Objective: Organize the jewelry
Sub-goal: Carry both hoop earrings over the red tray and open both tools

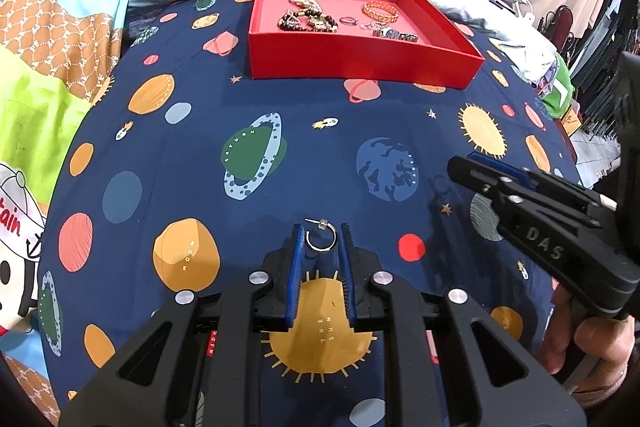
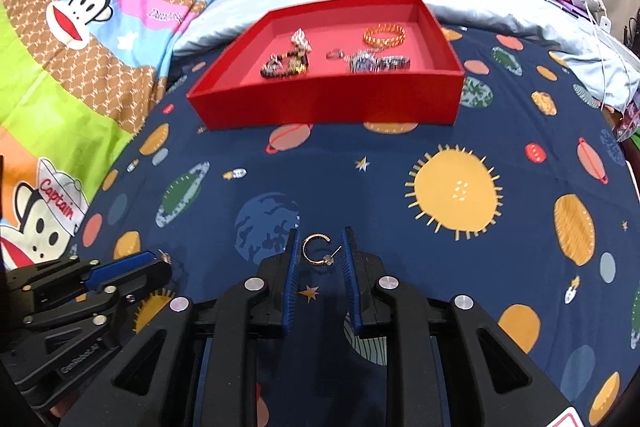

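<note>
On a bed covered by a dark blue sheet (image 2: 360,187) printed with planets stands a red tray (image 2: 328,103), and it serves here as the landmark. Inside the tray lie several pieces: a gold bracelet (image 2: 384,35) near its far right corner, dark beaded bracelets (image 2: 286,65) toward its left side, and a watch (image 2: 378,62) close to its near wall.

Well apart from the tray, on the near side of it, the left claw (image 1: 320,241) has a silver hoop earring (image 1: 321,241) between its blue pads. One pad touches the hoop on its left; whether the other pad presses it I cannot tell, so a firm grip is not sure.

The right claw (image 2: 320,251), also on the near side of the tray, has a gold hoop earring (image 2: 316,249) between its pads (the jaws stand narrow, with small gaps on both sides). It is not clamped on the earring, which seems to rest on the sheet.

A hand (image 1: 576,343) holds the handle of the right claw.
</note>
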Tool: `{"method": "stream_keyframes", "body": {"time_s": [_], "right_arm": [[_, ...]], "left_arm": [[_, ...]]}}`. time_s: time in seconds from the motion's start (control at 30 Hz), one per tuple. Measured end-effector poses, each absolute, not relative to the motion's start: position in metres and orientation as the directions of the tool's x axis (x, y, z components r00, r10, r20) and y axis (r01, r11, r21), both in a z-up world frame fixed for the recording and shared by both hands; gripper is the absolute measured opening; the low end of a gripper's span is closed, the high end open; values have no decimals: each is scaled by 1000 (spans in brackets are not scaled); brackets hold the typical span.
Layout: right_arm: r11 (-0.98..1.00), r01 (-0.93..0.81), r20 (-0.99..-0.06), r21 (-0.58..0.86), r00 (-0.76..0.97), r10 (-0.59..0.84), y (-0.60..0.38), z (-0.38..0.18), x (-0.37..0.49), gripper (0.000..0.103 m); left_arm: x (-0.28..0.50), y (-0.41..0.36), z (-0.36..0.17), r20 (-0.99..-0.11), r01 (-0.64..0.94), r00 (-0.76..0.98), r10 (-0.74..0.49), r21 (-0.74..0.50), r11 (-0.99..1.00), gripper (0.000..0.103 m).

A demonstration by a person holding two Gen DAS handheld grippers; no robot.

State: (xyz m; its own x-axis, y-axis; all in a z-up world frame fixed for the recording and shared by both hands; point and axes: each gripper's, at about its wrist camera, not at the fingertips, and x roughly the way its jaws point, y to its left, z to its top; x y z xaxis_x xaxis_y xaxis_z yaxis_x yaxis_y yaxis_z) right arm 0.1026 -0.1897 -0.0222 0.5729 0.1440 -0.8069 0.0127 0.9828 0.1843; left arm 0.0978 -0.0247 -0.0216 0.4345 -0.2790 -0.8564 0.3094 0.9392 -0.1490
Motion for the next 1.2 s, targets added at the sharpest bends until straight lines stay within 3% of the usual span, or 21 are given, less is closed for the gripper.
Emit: {"method": "stream_keyframes", "body": {"time_s": [1.2], "right_arm": [[979,24,-706,201,697,128,-231,41,110,19]], "left_arm": [[146,-61,39,-776,347,554,-301,-113,931,16]]}}
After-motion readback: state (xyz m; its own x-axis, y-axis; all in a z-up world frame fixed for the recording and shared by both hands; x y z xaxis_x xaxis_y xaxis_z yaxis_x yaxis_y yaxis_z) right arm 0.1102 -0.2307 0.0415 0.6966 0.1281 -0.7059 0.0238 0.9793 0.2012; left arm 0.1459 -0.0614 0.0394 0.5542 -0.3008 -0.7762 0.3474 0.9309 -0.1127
